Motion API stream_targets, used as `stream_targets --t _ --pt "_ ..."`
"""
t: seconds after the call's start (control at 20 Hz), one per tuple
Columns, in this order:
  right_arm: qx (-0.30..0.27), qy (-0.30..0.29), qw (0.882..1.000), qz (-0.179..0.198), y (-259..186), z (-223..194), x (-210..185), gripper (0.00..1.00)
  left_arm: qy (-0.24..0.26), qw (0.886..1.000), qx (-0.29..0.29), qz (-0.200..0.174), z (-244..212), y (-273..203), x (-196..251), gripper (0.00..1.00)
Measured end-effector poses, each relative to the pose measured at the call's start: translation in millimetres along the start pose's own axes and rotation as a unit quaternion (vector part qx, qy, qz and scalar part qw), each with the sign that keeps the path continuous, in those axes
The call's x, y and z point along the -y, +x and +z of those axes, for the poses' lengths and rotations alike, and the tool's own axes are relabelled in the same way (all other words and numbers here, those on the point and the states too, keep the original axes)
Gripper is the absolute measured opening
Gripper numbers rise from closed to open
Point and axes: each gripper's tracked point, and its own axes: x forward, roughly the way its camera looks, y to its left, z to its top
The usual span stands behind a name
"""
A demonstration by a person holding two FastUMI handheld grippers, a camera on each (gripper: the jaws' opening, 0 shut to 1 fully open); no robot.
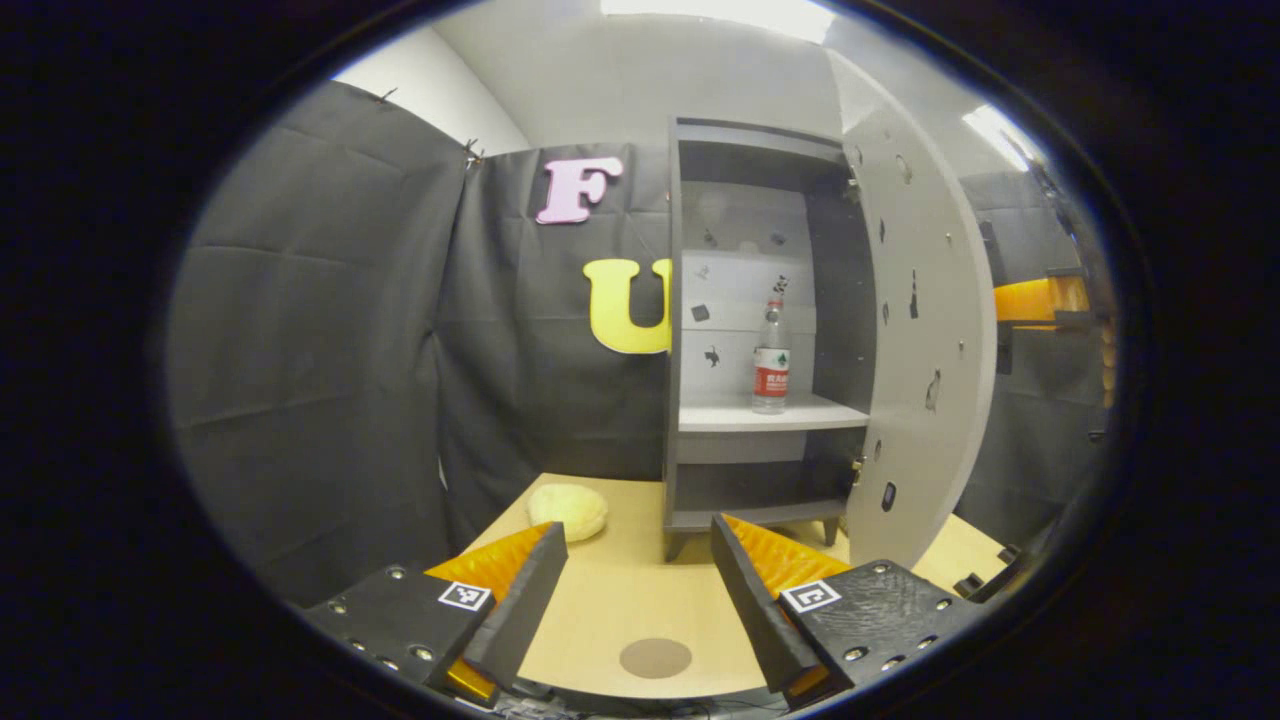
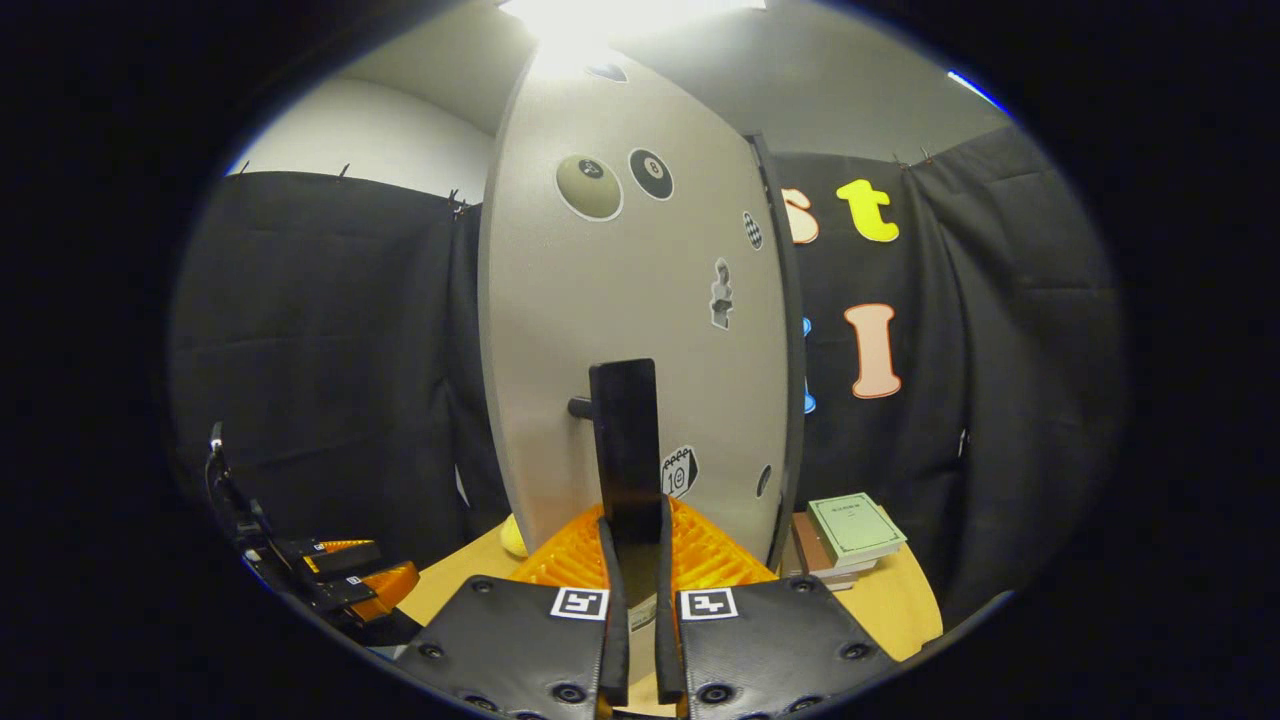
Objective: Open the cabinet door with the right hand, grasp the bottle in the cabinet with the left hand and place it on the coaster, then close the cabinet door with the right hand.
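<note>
Your right gripper (image 2: 634, 560) was clenched on the door handle (image 2: 625, 440); left gripper (image 1: 640, 580) released. The plastic bottle (image 1: 771, 360) looked light, tippy: grasp mid-body.

Black pleated cloth wall (image 1: 330, 330) clipped along its top edge, below a plain white upper wall (image 1: 420, 90). Bright ceiling light panel (image 1: 720, 12) overhead. Pale wooden tabletop (image 1: 620, 600) in front; stacked books (image 2: 845, 535), possibly notebooks, at its far corner.
</note>
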Motion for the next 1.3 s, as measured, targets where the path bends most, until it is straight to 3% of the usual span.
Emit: stream_targets --t 0.05,0.1,0.2,0.3,0.65,0.8,0.95,1.05,1.15,1.3 --pt "0.001 0.002 1.0 -0.005 -2 -2 1 0.13 0.002 1.0 0.0 -0.005 0 0 2 0.89" --pt "0.002 0.004 1.0 -0.011 -3 -1 3 0.1 0.006 1.0 0.0 -0.011 0 0 3 0.87" --pt "0.005 0.005 1.0 -0.024 -4 0 9 0.13 0.008 1.0 0.0 -0.022 -1 1 6 0.87" --pt "0.004 0.001 0.999 -0.033 -3 -1 15 0.1 0.005 0.999 -0.001 -0.033 -2 1 12 0.87" --pt "0.008 -0.021 0.996 -0.087 -10 0 46 0.17 0.006 0.998 -0.021 -0.056 -8 -3 21 0.87" --pt "0.022 -0.001 0.993 -0.12 -21 2 80 0.1 0.01 0.998 -0.022 -0.06 -9 -1 23 0.87" --pt "0.031 0.051 0.995 -0.079 -23 0 83 0.1 0.007 0.998 -0.024 -0.064 -9 -1 25 0.9" --pt "0.037 0.056 0.995 -0.078 -22 0 86 0.11 0.007 0.998 -0.025 -0.064 -9 -1 25 0.89" --pt "0.03 0.048 0.994 -0.091 -27 -6 89 0.15 0.008 0.997 -0.025 -0.066 -8 -1 25 0.9" --pt "0.017 0.046 0.993 -0.104 -40 -14 91 0.31 0.012 0.997 -0.025 -0.074 -8 3 27 0.87"
